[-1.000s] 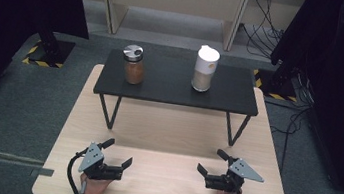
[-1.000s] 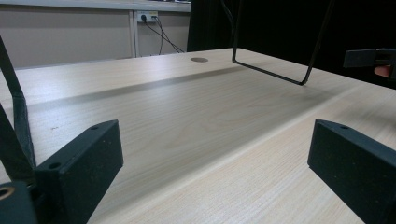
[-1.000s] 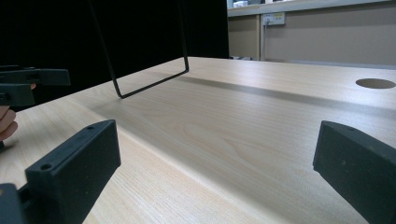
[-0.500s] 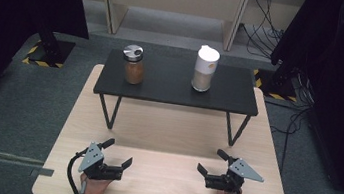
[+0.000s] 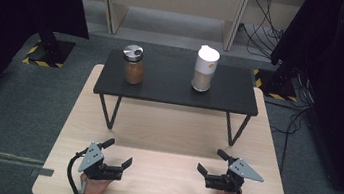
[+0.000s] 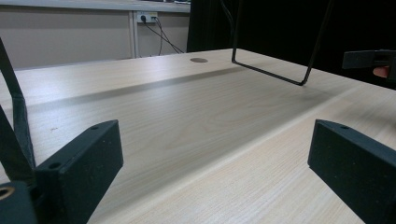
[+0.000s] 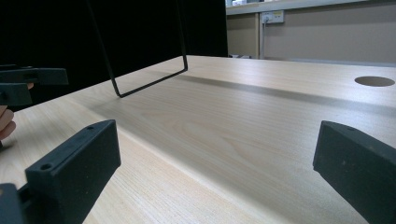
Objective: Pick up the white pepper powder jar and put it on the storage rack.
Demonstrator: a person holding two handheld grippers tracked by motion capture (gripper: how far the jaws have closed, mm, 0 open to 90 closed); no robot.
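Note:
Two jars stand on a low black shelf (image 5: 170,94) at the far side of the wooden table (image 5: 170,132). One is a brown-filled glass jar with a silver lid (image 5: 133,65) at the left; the other is a taller jar with a white lid (image 5: 205,69) at the right. My left gripper (image 5: 118,151) rests near the table's front edge, open, nothing between its jaws. My right gripper (image 5: 212,162) sits opposite it, also open and empty. Both point inward and toward the shelf. In the left gripper view my left gripper (image 6: 215,154) looks across bare wood; so does my right gripper (image 7: 215,154) in its own view.
The shelf stands on thin black wire legs (image 5: 109,111) (image 6: 280,70) (image 7: 140,79). A round cable hole (image 7: 374,81) (image 6: 199,60) is cut in the tabletop. Black curtains hang at both sides, and cables (image 5: 266,13) trail on the grey floor behind.

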